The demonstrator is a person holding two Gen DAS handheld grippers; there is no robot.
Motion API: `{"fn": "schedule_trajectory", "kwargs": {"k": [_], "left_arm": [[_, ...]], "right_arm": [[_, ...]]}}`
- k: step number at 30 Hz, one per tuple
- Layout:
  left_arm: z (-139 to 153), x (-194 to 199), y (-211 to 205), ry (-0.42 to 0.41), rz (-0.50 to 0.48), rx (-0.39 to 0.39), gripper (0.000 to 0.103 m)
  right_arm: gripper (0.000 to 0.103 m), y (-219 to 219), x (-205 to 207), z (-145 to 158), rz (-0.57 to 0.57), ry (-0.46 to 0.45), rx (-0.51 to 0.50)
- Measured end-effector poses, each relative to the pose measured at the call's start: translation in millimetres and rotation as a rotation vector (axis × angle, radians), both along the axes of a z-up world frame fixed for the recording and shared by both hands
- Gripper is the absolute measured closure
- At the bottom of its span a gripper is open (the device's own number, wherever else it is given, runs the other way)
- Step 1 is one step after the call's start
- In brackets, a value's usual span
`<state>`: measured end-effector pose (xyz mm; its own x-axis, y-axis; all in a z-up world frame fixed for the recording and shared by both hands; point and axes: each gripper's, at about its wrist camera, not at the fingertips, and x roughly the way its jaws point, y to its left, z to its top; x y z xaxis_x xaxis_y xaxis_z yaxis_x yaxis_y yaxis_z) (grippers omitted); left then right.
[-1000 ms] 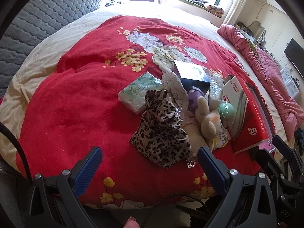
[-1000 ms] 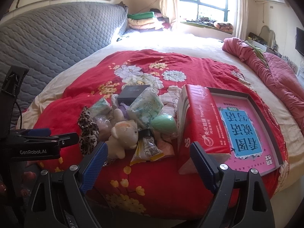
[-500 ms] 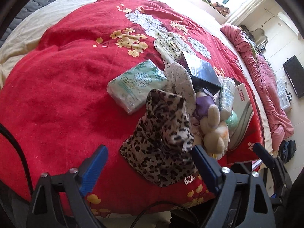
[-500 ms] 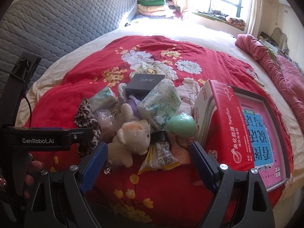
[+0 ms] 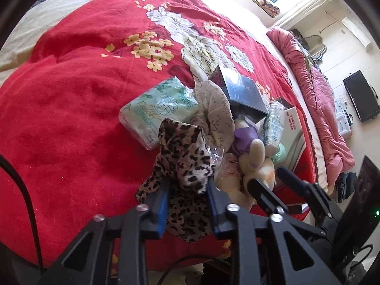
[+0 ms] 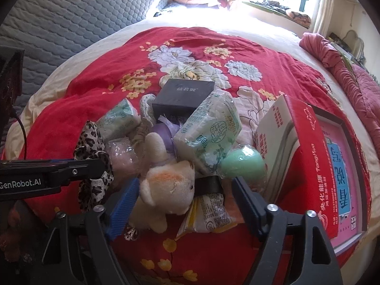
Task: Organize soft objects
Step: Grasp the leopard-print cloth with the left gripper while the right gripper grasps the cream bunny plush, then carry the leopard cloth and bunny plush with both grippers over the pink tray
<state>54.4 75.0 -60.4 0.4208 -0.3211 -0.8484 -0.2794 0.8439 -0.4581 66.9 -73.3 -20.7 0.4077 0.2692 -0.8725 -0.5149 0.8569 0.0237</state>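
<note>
A pile of items lies on the red floral blanket (image 5: 71, 118). My left gripper (image 5: 187, 190) is shut on the leopard-print cloth (image 5: 185, 161), pinching its near edge; the cloth also shows in the right wrist view (image 6: 92, 152). My right gripper (image 6: 185, 197) is open around the cream plush toy (image 6: 168, 187), one finger on each side, not closed on it. The plush toy also shows in the left wrist view (image 5: 256, 166). A white dotted cloth (image 5: 216, 111) lies in the pile behind the leopard cloth.
Two green tissue packs (image 6: 209, 133) (image 5: 159, 109), a black box (image 6: 182, 97), a green ball (image 6: 242, 163), a snack packet (image 6: 209, 216) and a pink bagged item (image 6: 121, 156) sit in the pile. A red carton (image 6: 306, 161) lies at the right. A pink quilt (image 5: 320, 109) lies beyond.
My left gripper moved forward and closed on the leopard cloth. My right gripper moved forward and now straddles the plush toy.
</note>
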Motion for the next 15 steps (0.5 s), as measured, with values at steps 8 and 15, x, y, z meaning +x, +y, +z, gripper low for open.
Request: {"fn": "schedule_trajectory", "kwargs": {"k": [8,15], "left_arm": [[15,-13,-4,-0.033,-0.017,0.022,0.095],[47,-21,-8,-0.092,-0.039,0.055,0.095]], "right_arm": [[0.066,-11,1,4,0.025,0.048,0.125],[0.066,-28,-5,38,0.03,0.015,0.228]]}}
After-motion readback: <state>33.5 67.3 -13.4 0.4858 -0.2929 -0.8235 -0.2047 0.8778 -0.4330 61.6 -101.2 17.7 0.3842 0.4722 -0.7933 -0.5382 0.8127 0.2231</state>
